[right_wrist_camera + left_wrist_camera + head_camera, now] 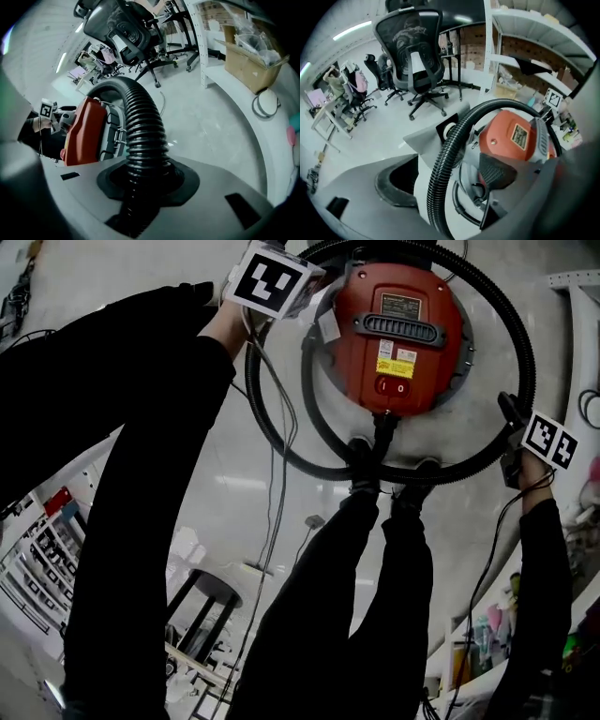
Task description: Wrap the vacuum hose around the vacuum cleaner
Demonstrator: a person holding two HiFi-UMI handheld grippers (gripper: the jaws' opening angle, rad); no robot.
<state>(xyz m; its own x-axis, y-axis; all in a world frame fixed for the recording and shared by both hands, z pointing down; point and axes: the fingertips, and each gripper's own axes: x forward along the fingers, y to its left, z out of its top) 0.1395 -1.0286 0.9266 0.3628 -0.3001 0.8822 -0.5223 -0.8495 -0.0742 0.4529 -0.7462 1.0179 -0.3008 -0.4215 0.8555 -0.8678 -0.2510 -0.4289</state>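
While right tongs clamp ribbed hose (black), loop circles red vacuum.

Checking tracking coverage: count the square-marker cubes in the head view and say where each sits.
2. One cube at top left, beside the red vacuum cleaner; the other at right, just outside the hose loop. No others show.

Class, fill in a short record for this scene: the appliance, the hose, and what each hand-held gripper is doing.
appliance: red-topped vacuum cleaner
hose: black ribbed vacuum hose, looped around the cleaner
left hand-held gripper: open, hose between its jaws, not pressed
right hand-held gripper: shut on the hose
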